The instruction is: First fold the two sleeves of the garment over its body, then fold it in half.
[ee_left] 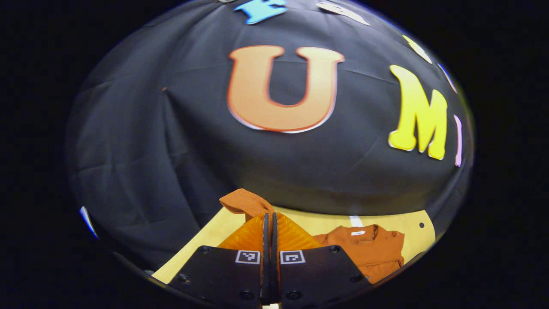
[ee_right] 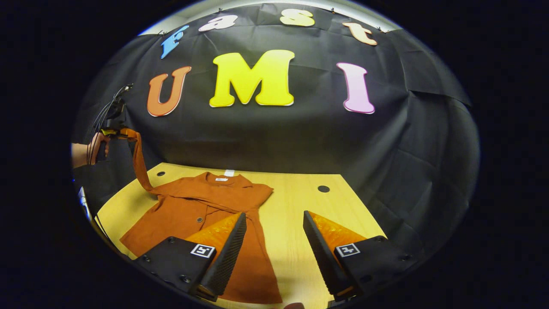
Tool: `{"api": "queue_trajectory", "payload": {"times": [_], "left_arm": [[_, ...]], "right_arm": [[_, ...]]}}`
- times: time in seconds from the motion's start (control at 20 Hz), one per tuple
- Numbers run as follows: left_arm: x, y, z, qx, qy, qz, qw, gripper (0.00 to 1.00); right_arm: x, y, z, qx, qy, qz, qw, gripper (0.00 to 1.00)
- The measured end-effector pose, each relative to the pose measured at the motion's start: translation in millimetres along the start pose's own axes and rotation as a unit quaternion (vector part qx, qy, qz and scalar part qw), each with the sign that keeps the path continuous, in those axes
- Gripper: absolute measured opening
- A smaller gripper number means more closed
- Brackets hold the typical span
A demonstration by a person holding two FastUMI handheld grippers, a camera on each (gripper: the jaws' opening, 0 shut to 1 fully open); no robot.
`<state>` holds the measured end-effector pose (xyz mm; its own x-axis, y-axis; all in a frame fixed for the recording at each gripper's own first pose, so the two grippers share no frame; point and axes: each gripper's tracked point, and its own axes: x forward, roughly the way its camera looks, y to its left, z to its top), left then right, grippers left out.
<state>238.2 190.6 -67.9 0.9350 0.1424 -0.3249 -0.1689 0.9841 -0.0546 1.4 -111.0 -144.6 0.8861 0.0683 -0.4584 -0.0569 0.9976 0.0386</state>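
Right gripper view shows the left claw (ee_right: 122, 132) clamped on the left sleeve (ee_right: 139, 165), lifted off the garment (ee_right: 201, 214) on the table (ee_right: 326, 206); carry it rightward over the body, right claw (ee_right: 274, 234) wide.

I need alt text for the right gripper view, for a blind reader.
The left gripper, held in a hand, lifts one sleeve of an orange garment lying on a wooden table. The right gripper is open in front.
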Motion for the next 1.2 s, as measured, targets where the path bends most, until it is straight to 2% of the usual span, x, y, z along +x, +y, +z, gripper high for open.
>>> {"api": "queue_trajectory", "payload": {"times": [0.15,0.3,0.4,0.6,0.75,1.0,1.05,1.2], "left_arm": [[16,-76,-1,0.062,-0.002,-0.051,0.997,0.03],[24,-156,-15,0.124,0.001,-0.109,0.986,0.03],[25,-212,-36,0.15,0.009,-0.145,0.978,0.03],[34,-289,-100,0.179,0.062,-0.18,0.965,0.03],[32,-330,-147,0.191,0.106,-0.202,0.955,0.03],[21,-362,-196,0.232,0.154,-0.192,0.941,0.04],[38,-370,-217,0.237,0.153,-0.195,0.939,0.09],[11,-395,-224,0.234,0.156,-0.223,0.934,0.16]], "right_arm": [[-16,-31,-6,0.012,0.004,-0.035,0.999,0.85],[-26,-61,-13,0.022,0.009,-0.071,0.997,0.87],[-39,-81,-18,0.033,0.014,-0.093,0.995,0.87],[-64,-117,-28,0.056,0.025,-0.143,0.988,0.85],[-85,-138,-32,0.057,0.033,-0.175,0.982,0.85],[-105,-157,-43,0.059,0.041,-0.203,0.977,0.84],[-106,-157,-45,0.06,0.044,-0.204,0.976,0.87],[-102,-153,-51,0.059,0.049,-0.198,0.977,0.86]]}}
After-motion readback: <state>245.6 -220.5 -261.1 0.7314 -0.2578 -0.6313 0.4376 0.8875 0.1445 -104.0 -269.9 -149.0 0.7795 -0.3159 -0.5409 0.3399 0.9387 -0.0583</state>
